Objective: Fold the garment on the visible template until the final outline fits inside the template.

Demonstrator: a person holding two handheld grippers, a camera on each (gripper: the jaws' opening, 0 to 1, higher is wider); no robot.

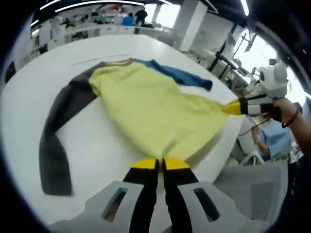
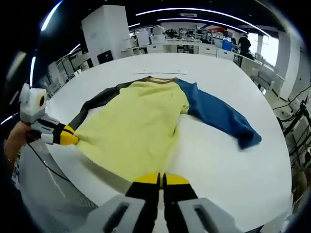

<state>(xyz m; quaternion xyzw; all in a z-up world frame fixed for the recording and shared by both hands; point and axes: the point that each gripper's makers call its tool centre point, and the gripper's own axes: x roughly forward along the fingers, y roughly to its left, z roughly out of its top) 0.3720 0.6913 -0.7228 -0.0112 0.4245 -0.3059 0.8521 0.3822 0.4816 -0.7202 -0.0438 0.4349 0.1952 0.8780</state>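
Note:
A long-sleeved garment with a yellow body (image 1: 150,104) lies flat on the white table (image 1: 97,145), collar at the far end. Its grey sleeve (image 1: 53,145) runs down the left and its blue sleeve (image 1: 182,75) points away. In the right gripper view the yellow body (image 2: 136,126) has the blue sleeve (image 2: 218,116) on the right and the grey sleeve (image 2: 95,104) on the left. My left gripper (image 1: 160,162) is shut on the near hem. My right gripper (image 2: 162,178) is shut on the hem at the other corner. Each gripper also shows in the other's view: right gripper (image 1: 232,108), left gripper (image 2: 69,136).
A thin marked line (image 2: 160,73) lies on the table just beyond the collar. A grey mesh chair (image 1: 252,182) stands by the table's near edge. A person in blue (image 1: 272,138) sits beyond that edge. Desks and people fill the far background.

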